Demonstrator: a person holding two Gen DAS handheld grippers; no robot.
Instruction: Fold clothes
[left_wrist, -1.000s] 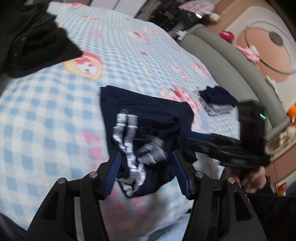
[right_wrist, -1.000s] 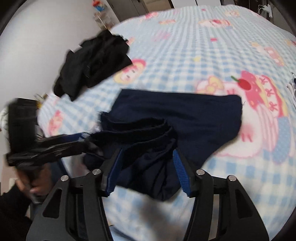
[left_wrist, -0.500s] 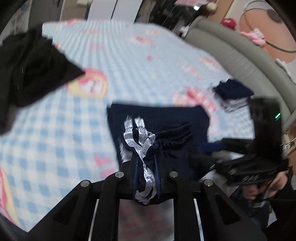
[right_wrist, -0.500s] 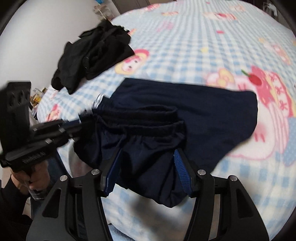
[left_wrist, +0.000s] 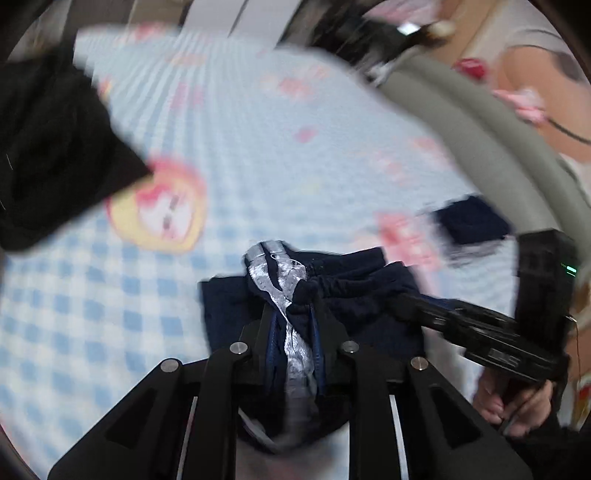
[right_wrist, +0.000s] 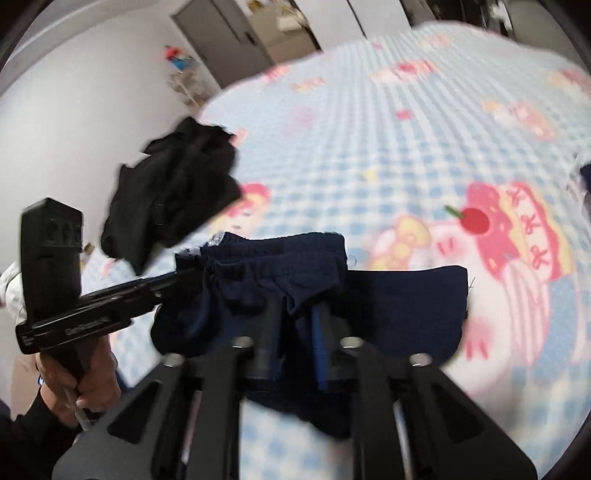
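Nearest the left wrist camera, the left gripper (left_wrist: 293, 325) is pinched tight on the gathered waistband corner of the navy shorts (left_wrist: 354, 295), with the silver-grey drawstring (left_wrist: 280, 284) caught between its fingers and trailing down. The right gripper (right_wrist: 293, 325) is likewise closed on the other waistband corner, fabric bunched between its fingers. The shorts (right_wrist: 406, 306) hang partly lifted from both grips, their far half lying flat on the checked bedsheet (right_wrist: 369, 155) at the near edge of the bed.

The step looks like carrying the waistband over the legs to halve the garment. To do it well, I would keep both grippers level and spread enough to hold the band taut, move them forward together, and lay the edge down square on the far hem before letting go. The drawstring should be tucked inside, not left dangling.

Motion blur makes the far hem's alignment hard to judge. Farther off lies a black garment pile (right_wrist: 173, 192) to the left, and a small folded dark stack (left_wrist: 472, 225) near the grey headboard (left_wrist: 480, 122); the fold should land well apart from both.
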